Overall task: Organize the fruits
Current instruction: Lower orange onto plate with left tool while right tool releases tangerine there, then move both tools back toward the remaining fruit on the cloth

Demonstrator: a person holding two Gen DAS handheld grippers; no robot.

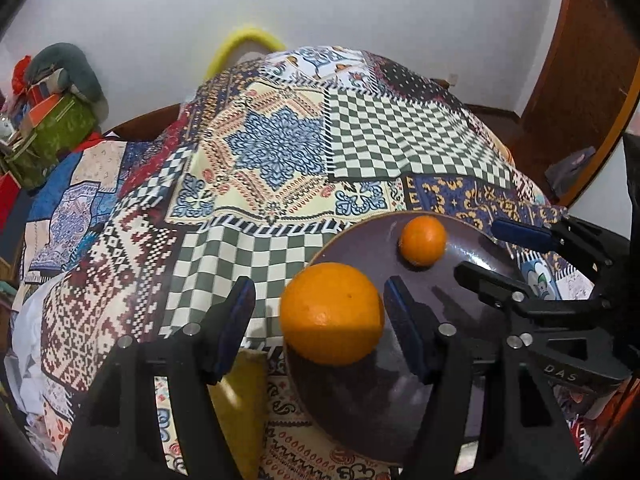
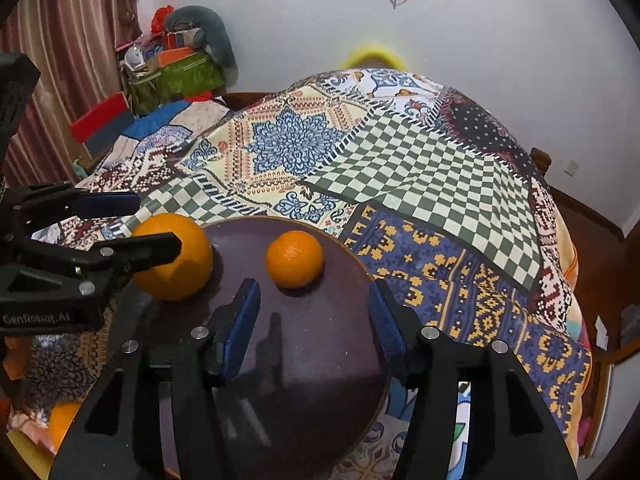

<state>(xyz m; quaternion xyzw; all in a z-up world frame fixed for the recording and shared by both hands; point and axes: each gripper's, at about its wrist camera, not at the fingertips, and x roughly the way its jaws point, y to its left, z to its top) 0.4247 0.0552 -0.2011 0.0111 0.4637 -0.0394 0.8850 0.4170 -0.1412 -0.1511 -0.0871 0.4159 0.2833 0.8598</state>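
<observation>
The left hand-held gripper (image 1: 320, 316) is bracketing the large orange (image 1: 331, 313) at the plate's (image 1: 360, 248) rim, jaws open, pads apart from it; nudged, this round, dimpled fruit could roll onto the patchwork bedspread (image 1: 280, 152). The right hand-held gripper (image 2: 310, 312) is gaping empty behind the smaller orange (image 2: 295, 258) on the glossy dark plate

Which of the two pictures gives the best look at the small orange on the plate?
The right wrist view: the small orange sits unobstructed near the picture's middle, just beyond the right gripper. The left wrist view shows it whole too, but off to the side.
</observation>
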